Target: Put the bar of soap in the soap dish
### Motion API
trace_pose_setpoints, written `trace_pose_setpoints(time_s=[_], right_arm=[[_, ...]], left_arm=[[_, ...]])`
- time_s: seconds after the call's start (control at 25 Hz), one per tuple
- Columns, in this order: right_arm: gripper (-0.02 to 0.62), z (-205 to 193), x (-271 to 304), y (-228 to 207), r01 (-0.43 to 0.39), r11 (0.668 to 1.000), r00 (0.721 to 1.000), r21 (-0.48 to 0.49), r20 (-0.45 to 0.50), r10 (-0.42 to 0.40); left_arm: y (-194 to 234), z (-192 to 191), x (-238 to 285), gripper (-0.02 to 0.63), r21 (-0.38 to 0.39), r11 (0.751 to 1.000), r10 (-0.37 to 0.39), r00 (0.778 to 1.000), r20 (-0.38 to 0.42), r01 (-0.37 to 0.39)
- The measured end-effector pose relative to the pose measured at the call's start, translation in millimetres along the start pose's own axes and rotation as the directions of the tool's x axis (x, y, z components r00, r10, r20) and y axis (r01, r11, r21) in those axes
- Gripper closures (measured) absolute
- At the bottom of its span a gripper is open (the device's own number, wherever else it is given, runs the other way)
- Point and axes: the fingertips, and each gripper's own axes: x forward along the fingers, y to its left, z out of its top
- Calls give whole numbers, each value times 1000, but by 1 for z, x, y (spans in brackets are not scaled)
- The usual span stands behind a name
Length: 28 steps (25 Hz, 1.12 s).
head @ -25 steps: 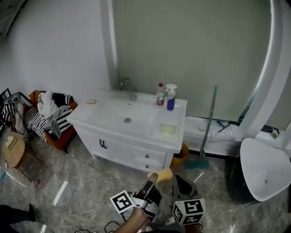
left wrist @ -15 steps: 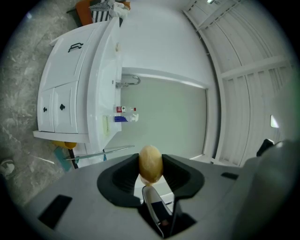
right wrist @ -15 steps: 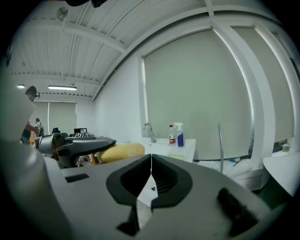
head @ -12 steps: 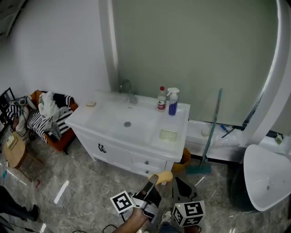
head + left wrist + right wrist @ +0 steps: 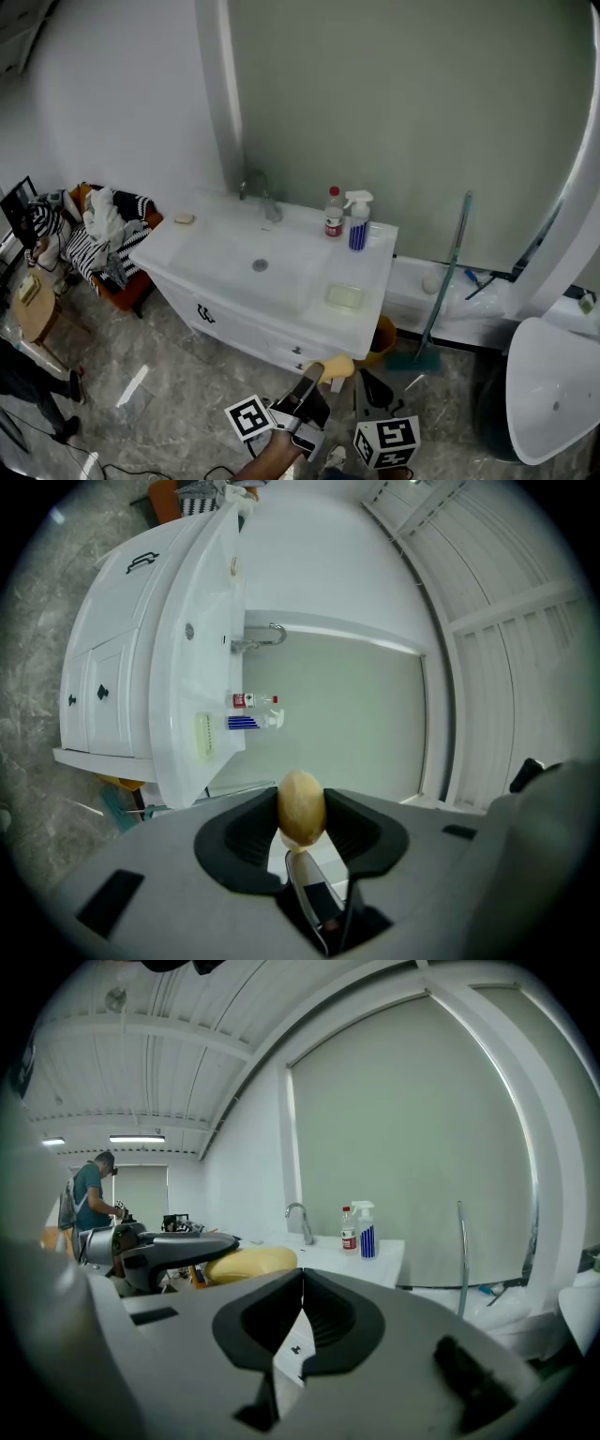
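Observation:
A yellow oval bar of soap [image 5: 335, 367] [image 5: 301, 805] is pinched between the jaws of my left gripper [image 5: 322, 377] [image 5: 301, 819], low in the head view and short of the vanity. The pale green soap dish [image 5: 344, 296] [image 5: 203, 735] lies empty on the white vanity top [image 5: 370, 319], right of the basin. My right gripper [image 5: 373, 386] [image 5: 302, 1283] hangs beside the left one with its jaws closed together and nothing between them. From the right gripper view the soap [image 5: 251, 1263] shows just to its left.
A faucet [image 5: 265, 199], a red-labelled bottle [image 5: 334, 213] and a blue spray bottle [image 5: 357, 221] stand at the vanity's back. A small tan piece [image 5: 185, 218] lies on its left corner. A mop [image 5: 442, 286] leans at the right, and a clothes-piled orange chair [image 5: 112, 246] stands left.
The vanity and soap dish have slid lower and nearer in the head view; both grippers keep their place at the bottom. A person's legs have come into view at the lower left.

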Motion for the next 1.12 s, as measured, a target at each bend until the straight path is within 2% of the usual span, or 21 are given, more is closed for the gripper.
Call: trace_pose_setpoints(time_s=[0.68,1.12], right_arm=[[583,15,42,-62,-80,997,997,2,2,80],[583,20,59,-85,-86,996,996,10,24,86]], left_arm=[[15,1,67,449,37,999,37,998,57,-39],[24,1,92,449,49,998,35,997,62,-39]])
